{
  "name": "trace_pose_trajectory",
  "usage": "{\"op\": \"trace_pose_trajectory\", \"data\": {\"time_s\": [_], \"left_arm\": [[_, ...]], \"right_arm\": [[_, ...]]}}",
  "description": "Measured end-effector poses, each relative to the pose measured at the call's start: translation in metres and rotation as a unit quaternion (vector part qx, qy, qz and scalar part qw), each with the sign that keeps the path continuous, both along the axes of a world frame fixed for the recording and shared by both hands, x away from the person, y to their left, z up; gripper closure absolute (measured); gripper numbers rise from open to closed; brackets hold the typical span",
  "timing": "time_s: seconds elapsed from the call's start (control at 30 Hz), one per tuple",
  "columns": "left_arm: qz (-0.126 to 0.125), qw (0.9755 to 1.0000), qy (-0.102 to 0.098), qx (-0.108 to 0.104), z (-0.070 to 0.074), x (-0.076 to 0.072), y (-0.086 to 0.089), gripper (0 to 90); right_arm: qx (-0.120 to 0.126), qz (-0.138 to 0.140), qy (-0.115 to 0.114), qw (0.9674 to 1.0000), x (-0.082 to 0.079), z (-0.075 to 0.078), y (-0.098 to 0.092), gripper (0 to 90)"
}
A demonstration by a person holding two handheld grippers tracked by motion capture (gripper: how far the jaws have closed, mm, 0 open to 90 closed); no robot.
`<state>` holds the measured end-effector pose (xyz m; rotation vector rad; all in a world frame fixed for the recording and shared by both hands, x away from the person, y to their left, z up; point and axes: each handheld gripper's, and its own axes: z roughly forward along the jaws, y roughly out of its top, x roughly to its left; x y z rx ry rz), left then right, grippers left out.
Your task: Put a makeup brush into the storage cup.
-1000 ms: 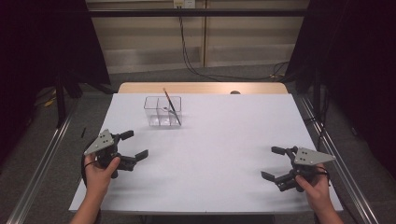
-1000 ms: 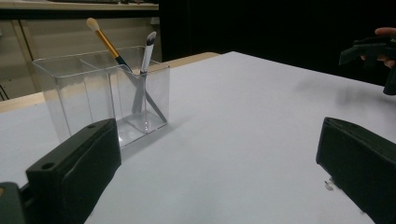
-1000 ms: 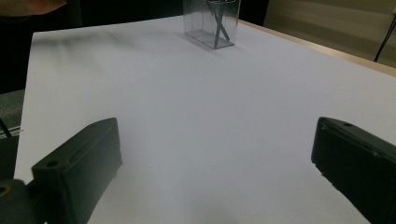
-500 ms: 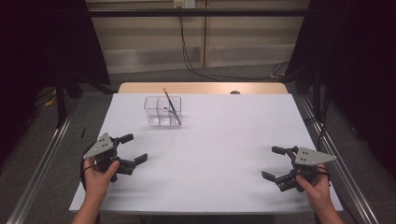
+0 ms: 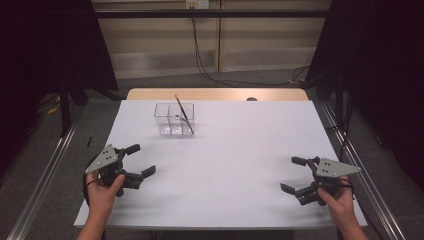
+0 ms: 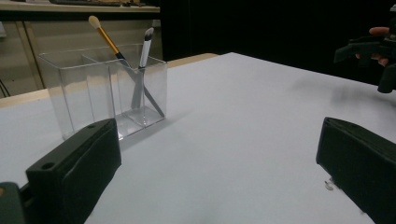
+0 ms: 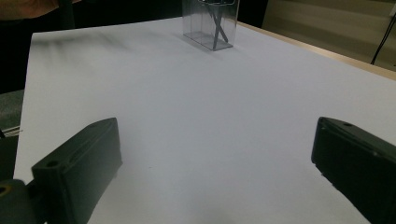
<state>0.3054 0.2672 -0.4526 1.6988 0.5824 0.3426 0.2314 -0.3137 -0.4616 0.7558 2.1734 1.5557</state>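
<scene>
- Brushes, two of them, are standing tilted in a clear holder [image 5: 174,119] near the far left part of the counter [image 5: 240,150]: a gold-handled brush [image 6: 106,40] with a pale tip, and a dark brush [image 6: 144,56] with a silver band, crossing each other in the same compartment.
- The left gripper [image 5: 139,161] is hovering near the counter's near left corner with its jaws spread wide and gripping nothing; the holder is lying ahead of it, well apart.
- The right gripper [image 5: 295,174] is waiting near the near right corner, jaws likewise spread and empty, far from the holder.
- Tipping is looking like the main risk: the holder seems light and its walls are clear, so a jaw coming in low could be striking the near wall and sliding or toppling it toward the far edge.
- Pinching both handles at once is likely, since they are crossing inside one compartment; lifting one could be dragging the other out or levering the holder over.
- A grip high on the bristles would probably be slipping or bending the tip; the handle is offering the firmer hold.
- Nothing is steadying the holder, and the right gripper is too far off to be bracing it.
</scene>
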Motion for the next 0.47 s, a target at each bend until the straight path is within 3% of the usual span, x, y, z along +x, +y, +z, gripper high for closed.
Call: {"op": "trace_pose_trajectory", "data": {"time_s": [0.47], "left_arm": [[0.003, 1.0, 0.0, 0.0, -0.0007, 0.0, 0.0002, 0.0]], "right_arm": [[0.001, -0.002, -0.002, 1.0, -0.0002, 0.0001, -0.0005, 1.1]]}}
